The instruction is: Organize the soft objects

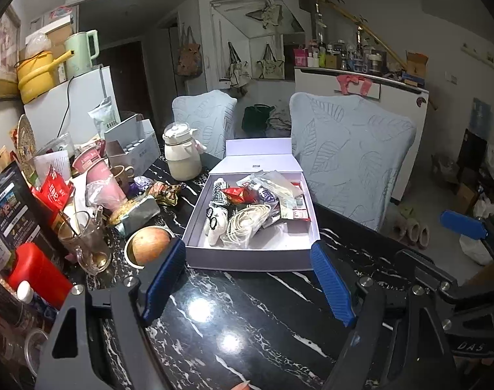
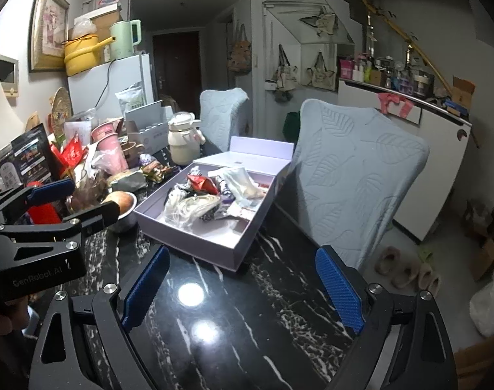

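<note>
I see the open box lying on the black marbled table, just ahead of both grippers, its lid standing up at the far end against a pale blue chair. Its long side runs away from me toward the chairs, and in the right wrist view it sits skewed, its near corner pointing at me. Inside lie a coil of white cord, a small white plush toy, a red packet and clear wrappers. Left of the box the table is crowded: an apple in a bowl, a glass mug, a cream pot, pink cups. Behind stand a white fridge and hanging bags. My left gripper is spread wide above bare table, gripping nothing; my right gripper is likewise spread and empty.
</note>
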`<state>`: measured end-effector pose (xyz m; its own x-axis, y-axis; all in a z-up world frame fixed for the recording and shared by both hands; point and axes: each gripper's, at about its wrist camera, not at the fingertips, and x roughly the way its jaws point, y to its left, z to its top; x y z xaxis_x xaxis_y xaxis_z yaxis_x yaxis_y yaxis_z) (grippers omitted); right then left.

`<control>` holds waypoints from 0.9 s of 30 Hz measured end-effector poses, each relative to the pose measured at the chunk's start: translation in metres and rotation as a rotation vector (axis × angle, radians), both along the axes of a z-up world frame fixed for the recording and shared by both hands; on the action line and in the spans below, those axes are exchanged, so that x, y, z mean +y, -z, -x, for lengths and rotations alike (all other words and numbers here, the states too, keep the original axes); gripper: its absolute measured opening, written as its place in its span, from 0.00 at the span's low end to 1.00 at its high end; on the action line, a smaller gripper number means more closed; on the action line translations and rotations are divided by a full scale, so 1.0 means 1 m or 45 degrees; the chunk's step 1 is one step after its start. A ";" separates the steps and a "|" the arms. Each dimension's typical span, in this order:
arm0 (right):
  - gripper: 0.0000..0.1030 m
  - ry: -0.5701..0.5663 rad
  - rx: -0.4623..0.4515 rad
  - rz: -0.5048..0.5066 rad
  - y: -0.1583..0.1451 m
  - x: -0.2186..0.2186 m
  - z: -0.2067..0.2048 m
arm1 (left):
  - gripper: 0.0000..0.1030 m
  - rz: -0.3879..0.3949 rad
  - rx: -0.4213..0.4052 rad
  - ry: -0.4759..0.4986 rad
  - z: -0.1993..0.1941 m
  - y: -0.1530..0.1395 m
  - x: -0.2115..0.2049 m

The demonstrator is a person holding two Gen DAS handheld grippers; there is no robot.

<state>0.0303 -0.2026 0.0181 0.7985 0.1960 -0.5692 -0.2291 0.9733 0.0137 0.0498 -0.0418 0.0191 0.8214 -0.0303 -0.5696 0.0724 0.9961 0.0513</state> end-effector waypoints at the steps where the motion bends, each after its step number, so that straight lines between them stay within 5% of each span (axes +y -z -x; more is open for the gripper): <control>1: 0.90 0.002 -0.001 0.002 0.000 0.000 0.000 | 0.77 0.002 0.000 0.000 0.000 0.000 0.000; 27: 0.90 0.072 0.006 0.012 -0.001 -0.004 0.005 | 0.77 -0.019 0.042 0.019 0.001 0.004 -0.003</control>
<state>0.0254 -0.2064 0.0189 0.8053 0.1454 -0.5747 -0.1738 0.9848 0.0057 0.0487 -0.0447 0.0150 0.8016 -0.0337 -0.5970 0.0894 0.9939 0.0639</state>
